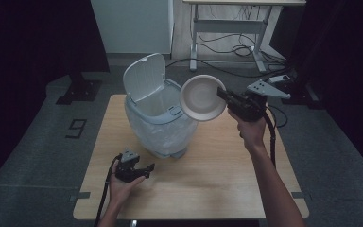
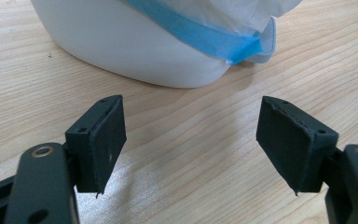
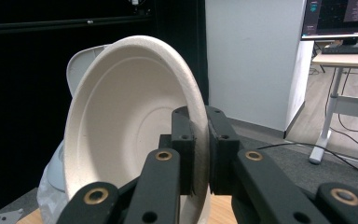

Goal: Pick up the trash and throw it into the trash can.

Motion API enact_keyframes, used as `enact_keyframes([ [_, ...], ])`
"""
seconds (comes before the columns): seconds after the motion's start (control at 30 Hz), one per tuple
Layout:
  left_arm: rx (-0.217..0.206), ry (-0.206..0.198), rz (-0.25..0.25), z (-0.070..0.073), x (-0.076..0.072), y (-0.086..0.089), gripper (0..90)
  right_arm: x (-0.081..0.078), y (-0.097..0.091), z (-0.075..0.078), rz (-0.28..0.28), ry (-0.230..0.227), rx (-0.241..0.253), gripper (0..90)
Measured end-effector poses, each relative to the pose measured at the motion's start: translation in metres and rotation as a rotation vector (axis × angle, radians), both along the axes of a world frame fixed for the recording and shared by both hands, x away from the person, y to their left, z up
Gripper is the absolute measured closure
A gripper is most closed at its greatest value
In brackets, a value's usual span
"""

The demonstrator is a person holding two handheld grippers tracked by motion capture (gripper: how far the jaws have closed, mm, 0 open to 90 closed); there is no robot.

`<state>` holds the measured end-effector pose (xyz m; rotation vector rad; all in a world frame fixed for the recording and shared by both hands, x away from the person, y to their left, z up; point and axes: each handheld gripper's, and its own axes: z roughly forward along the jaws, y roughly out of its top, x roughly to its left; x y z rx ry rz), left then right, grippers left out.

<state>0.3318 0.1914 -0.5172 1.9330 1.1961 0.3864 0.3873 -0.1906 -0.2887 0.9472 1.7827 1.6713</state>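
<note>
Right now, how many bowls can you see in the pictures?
1. The bowl is held on edge by its rim in the right gripper, above the table beside the open bin. More bowls may lie hidden inside the bin.

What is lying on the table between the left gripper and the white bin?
Nothing: in the left gripper view, bare wooden table runs from the open left gripper to the base of the white bin.
</note>
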Motion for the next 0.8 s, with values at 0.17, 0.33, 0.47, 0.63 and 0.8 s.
enact_keyframes([
  [0.17,-0.001,0.002,-0.003,0.000,0.000,0.000,24.0,0.004,0.008,0.000,0.012,-0.002,-0.003,83.1],
  [0.33,0.000,0.002,-0.005,0.000,0.000,0.000,23.9,0.007,0.012,0.001,0.019,-0.003,-0.004,83.1],
  [0.47,-0.001,0.004,-0.006,0.000,0.000,0.000,23.9,0.008,0.015,0.002,0.019,-0.007,-0.008,83.1],
  [0.63,-0.001,0.006,-0.011,0.000,0.000,0.000,23.9,0.013,0.017,0.002,0.016,0.005,0.001,83.1],
  [0.8,0.001,0.008,-0.010,0.000,0.000,0.000,23.9,0.017,0.018,0.002,0.019,0.013,0.008,83.1],
])
